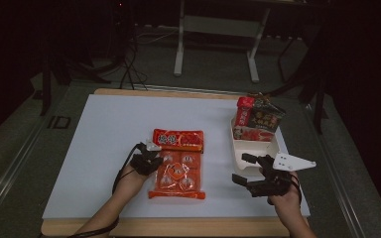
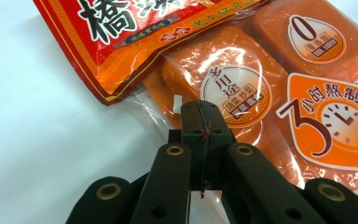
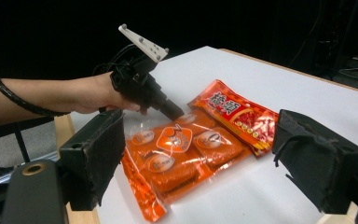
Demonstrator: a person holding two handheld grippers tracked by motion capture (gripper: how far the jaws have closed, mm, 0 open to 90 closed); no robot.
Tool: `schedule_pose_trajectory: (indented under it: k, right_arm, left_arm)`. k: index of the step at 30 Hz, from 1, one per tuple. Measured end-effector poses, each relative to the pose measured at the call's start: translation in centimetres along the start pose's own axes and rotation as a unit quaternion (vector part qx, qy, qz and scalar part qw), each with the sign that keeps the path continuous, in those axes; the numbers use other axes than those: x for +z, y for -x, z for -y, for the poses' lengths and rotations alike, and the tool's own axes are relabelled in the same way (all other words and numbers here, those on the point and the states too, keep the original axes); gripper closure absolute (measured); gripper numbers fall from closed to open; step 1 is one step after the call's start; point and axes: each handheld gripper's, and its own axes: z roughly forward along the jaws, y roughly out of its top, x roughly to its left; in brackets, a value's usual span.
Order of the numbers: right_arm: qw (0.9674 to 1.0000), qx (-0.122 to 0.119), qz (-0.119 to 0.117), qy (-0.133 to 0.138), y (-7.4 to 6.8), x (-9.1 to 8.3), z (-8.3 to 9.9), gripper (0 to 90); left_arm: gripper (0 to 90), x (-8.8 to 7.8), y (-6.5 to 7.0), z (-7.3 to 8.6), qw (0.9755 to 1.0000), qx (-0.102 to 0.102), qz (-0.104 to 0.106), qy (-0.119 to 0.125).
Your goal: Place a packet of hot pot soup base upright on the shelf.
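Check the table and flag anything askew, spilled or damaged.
Nothing is spilled or torn. The orange pack lies flat on the white sheet, the left tongs shut on the clear edge of its wrapper. The boxes in the white tray lean unevenly. The right tongs are open and hold nothing.

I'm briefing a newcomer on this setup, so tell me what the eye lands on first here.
The bright orange packet of sealed blocks stands out mid-table on the white sheet, with the left gripper at its clear edge, jaws shut. Behind it lies a red pouch, overlapping its far end. At the right, a white tray holds more packaged food, and the right gripper sits in front of it, jaws open.
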Motion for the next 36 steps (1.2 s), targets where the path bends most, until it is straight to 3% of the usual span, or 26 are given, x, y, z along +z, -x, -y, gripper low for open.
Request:
schedule_pose_trajectory:
  k: [5,8,15,23,28,33,36]
  right_arm:
    - [1.0000,-0.001,-0.001,-0.001,0.0,0.0,0.0,16.7]
    - [1.0000,0.000,0.001,0.000,0.1,-0.1,0.0,16.8]
    - [1.0000,0.002,0.003,0.002,0.1,-0.4,0.1,16.8]
    - [1.0000,0.001,0.003,0.001,0.2,-0.4,0.1,16.8]
    - [1.0000,0.002,0.001,0.000,0.2,-0.4,0.2,16.8]
    - [1.0000,0.002,0.001,0.000,0.2,-0.4,0.3,16.8]
    - [1.0000,0.004,0.000,0.000,0.3,-0.5,0.3,16.8]
  left_arm:
    - [90.0,0.2,0.5,-0.2,1.0000,-0.001,0.006,0.000]
    - [90.0,0.1,0.3,-0.3,0.9999,0.008,0.008,-0.004]
    - [90.0,0.2,-0.8,-1.3,0.9999,-0.011,-0.009,0.001]
    - [90.0,1.3,-1.1,-3.3,0.9997,-0.016,-0.004,0.017]
    - [90.0,2.4,-1.1,-4.4,0.9998,-0.004,-0.019,0.009]
    - [90.0,3.2,-1.4,-4.9,0.9999,-0.008,-0.007,0.004]
    - [90.0,3.6,-1.1,-5.1,0.9999,0.006,-0.009,0.000]
